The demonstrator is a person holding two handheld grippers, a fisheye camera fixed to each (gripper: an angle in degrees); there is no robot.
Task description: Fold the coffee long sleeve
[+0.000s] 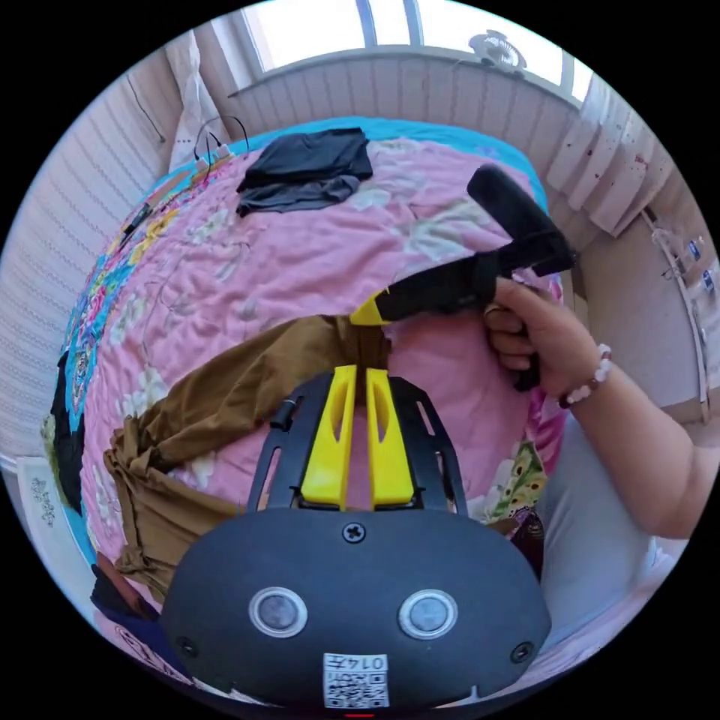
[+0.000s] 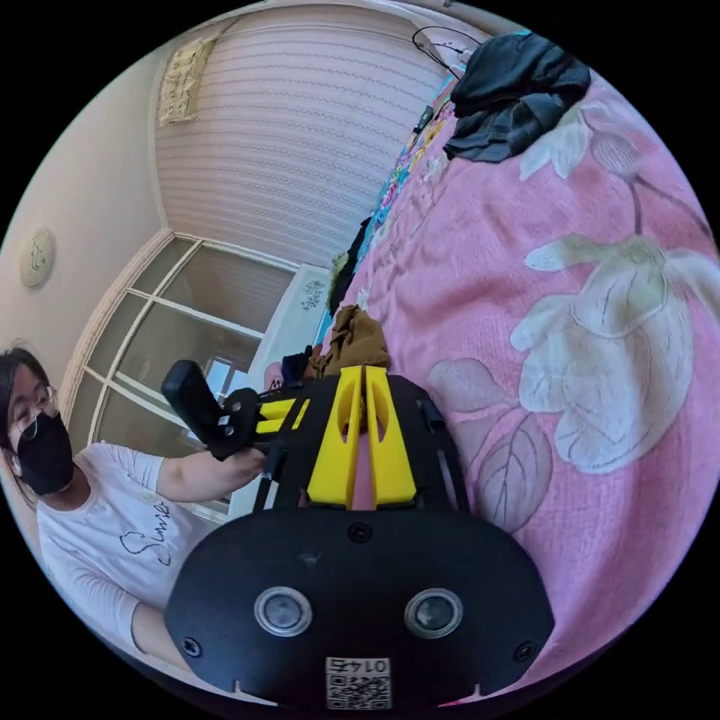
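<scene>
Closest to me in the left gripper view, my left gripper has its yellow jaws drawn nearly together on a narrow end of the coffee long sleeve, and the brown cloth bunches right at their tips, so I judge it pinched there. Just beyond, my right gripper comes in from the side, held in my right hand, its yellow tip touching the same bunch of fabric; in the right gripper view its own jaws stand almost closed with the brown cloth gathered at their ends, so it too seems clamped on the garment. Both grips sit close together on one end, which I take to be a cuff or hem. To do this step well, I would keep both pinches firm, draw them apart to stretch the edge flat, and lay it squarely over the body without dragging the quilt. The shirt lies on the pink flowered quilt, trailing away from my jaws toward the bed's edge in a crumpled, twisted band, with deep wrinkles and a heap at its far end. Farther off, a dark garment rests near the window wall.
</scene>
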